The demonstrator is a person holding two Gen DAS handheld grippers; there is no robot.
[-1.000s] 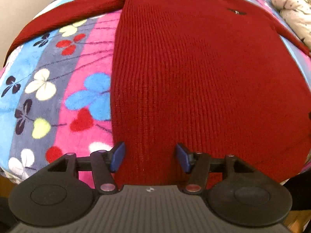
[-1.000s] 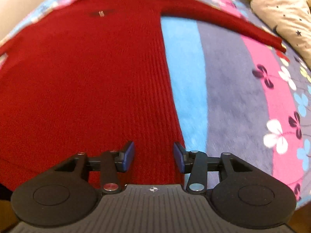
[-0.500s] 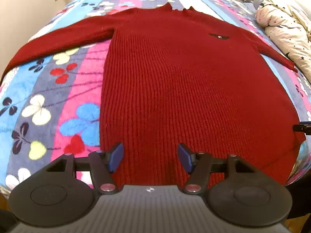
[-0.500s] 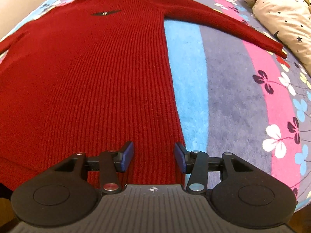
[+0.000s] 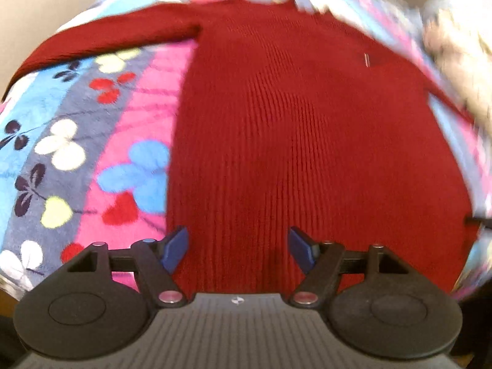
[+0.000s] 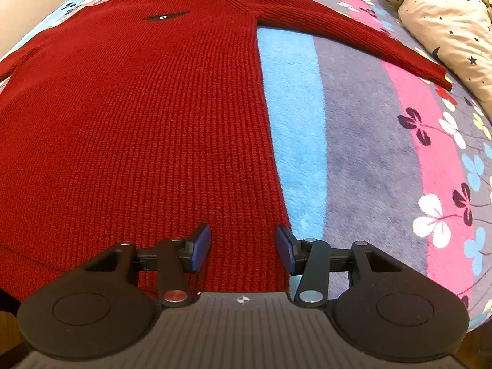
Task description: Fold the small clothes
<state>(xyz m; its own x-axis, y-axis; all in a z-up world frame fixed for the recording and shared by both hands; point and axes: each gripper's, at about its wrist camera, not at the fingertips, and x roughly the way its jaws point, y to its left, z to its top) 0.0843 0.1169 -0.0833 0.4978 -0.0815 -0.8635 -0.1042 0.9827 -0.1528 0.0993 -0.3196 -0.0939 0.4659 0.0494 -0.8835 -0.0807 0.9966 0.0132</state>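
Largest first: bed with a flowered striped blanket (image 6: 353, 141), and spread flat on it, front side up, a dark red knitted sweater (image 6: 138, 117), sleeves stretched out to both sides, hem toward the cameras.

Left tool (image 5: 238, 247) above the left corner of the hem, jaws well apart and just now opening wider, knit visible between the blue pads but not pressed. Right tool (image 6: 243, 247) above the right corner of the hem, jaws parted, released, nothing pinched.

Possible trouble, as a judgement: thick, stretchy knit, so a pinch of the top layer alone would lift the front and leave the back lying. Plush blanket just under the hem, easy to catch together with the fabric. Uneven grips, one corner deeper than the other, would give a crooked fold. Long sleeves could drag and bunch.

Hard to make out: left view smeared by motion, far edge of the bed and collar unclear. Hem edge itself hidden under both tool bodies, so contact with the fabric perhaps, not certain. Star-printed quilt (image 6: 446, 15) cut off at the right.
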